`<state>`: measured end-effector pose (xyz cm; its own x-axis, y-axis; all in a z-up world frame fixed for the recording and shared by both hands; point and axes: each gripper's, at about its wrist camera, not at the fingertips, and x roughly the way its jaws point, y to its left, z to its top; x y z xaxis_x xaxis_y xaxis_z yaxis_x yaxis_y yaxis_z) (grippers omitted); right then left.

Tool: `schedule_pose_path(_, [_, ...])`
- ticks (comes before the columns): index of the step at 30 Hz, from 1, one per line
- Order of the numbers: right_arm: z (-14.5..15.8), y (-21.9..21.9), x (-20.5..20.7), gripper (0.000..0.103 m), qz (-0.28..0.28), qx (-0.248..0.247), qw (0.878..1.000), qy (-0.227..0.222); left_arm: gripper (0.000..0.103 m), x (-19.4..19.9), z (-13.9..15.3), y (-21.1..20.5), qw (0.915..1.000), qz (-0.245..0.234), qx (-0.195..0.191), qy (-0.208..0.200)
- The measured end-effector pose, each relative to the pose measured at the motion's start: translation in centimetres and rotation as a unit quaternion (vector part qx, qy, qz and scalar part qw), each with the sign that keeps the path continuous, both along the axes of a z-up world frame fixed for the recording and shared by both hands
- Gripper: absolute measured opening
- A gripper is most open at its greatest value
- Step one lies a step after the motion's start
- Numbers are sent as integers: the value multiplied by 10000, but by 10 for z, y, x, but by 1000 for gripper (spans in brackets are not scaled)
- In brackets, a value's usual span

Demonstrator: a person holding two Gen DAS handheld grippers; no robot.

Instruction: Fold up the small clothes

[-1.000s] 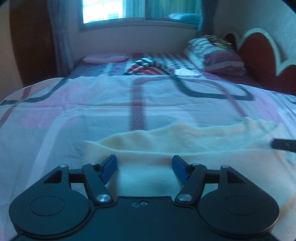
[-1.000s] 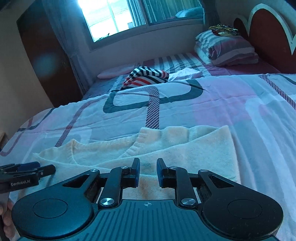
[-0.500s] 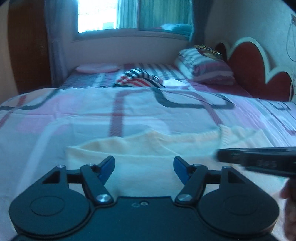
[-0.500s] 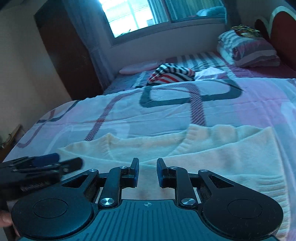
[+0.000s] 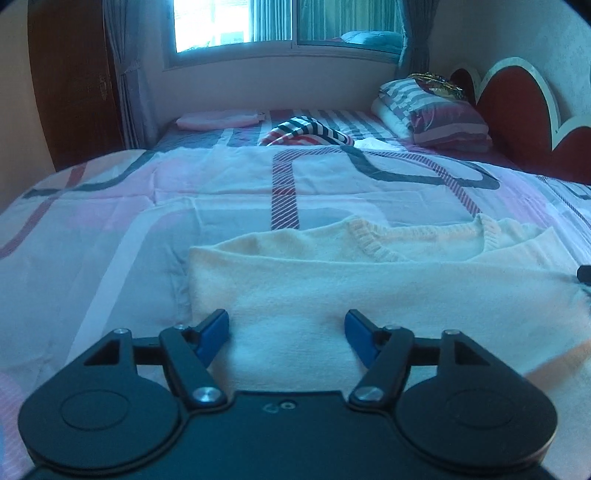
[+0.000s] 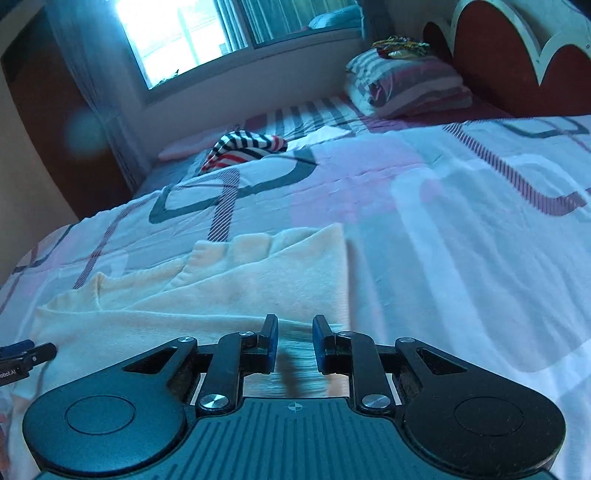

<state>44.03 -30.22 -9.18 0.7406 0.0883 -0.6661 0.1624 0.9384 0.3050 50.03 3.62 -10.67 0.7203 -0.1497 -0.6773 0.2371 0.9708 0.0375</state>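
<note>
a sweater (image 5: pixel 369 291) lies flat on the bed (image 5: pixel 110 229), nearest the cameras. beyond it a striped garment (image 5: pixel 306 131) lies mid-bed; stacked pillows (image 5: pixel 432 114) sit far right against the headboard (image 5: pixel 517 99), below the window (image 5: pixel 236 22).

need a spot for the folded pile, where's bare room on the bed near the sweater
Bare bedspread lies right of the sweater, toward the headboard, and beyond its collar up to the striped garment. There is also room left of the sweater. It is crowded at the far end: striped garment, pillows. The left gripper and right gripper hang over the sweater's near edge.
</note>
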Motion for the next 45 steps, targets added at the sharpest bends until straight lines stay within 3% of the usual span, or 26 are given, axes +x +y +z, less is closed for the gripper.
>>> schedule_pose_path(7, [5, 0, -34, 21, 29, 48, 9999, -106, 70, -39, 12, -22, 9990, -231, 195, -318])
schedule_pose_path(9, [0, -2, -35, 21, 146, 168, 9997, -47, 70, -41, 7, -23, 9989, -201, 314, -283])
schedule_pose_path(13, [-3, 0, -31, 21, 238, -37, 9997, 62, 70, -37, -3, -20, 9992, -95, 363, -110])
schedule_pose_path(17, [-1, -8, -35, 21, 80, -30, 9999, -72, 71, -38, -4, -21, 9990, -72, 422, -118])
schedule_pose_path(23, [-12, -4, -22, 21, 481, -14, 9988, 4, 72, -37, -7, -23, 9990, 2, 443, -113])
schedule_pose_path(24, [-14, -3, -19, 20, 563, -59, 9984, 10, 72, -37, -7, -23, 9989, 10, 445, -108])
schedule_pose_path(26, [-11, -2, -18, 8, 646, -144, 9978, -64, 74, -36, -7, -23, 9990, 43, 443, -95])
schedule_pose_path(29, [5, -5, -28, 8, 521, -288, 9969, -511, 74, -37, -6, -24, 9988, 53, 471, -142])
schedule_pose_path(31, [-2, -3, -26, 8, 545, -371, 9970, -411, 74, -37, -6, -24, 9990, 69, 438, -115])
schedule_pose_path(33, [-21, -3, -20, 8, 548, -449, 9975, -43, 77, -36, -6, -23, 9991, 141, 398, -93])
schedule_pose_path(35, [-17, -7, -25, 11, 405, -455, 9981, -135, 75, -37, -2, -23, 9991, 195, 380, -55])
schedule_pose_path(37, [-2, -8, -37, 21, 163, -634, 9971, -377, 72, -43, 5, -26, 9989, 153, 410, -167])
schedule_pose_path(41, [12, 7, -48, 21, 684, -429, 9944, -677, 72, -53, 10, -46, 9991, -21, 202, -361])
schedule_pose_path(45, [2, 37, -41, 21, 1250, -440, 9899, -505, 76, -54, 6, -89, 9992, -335, 129, -185])
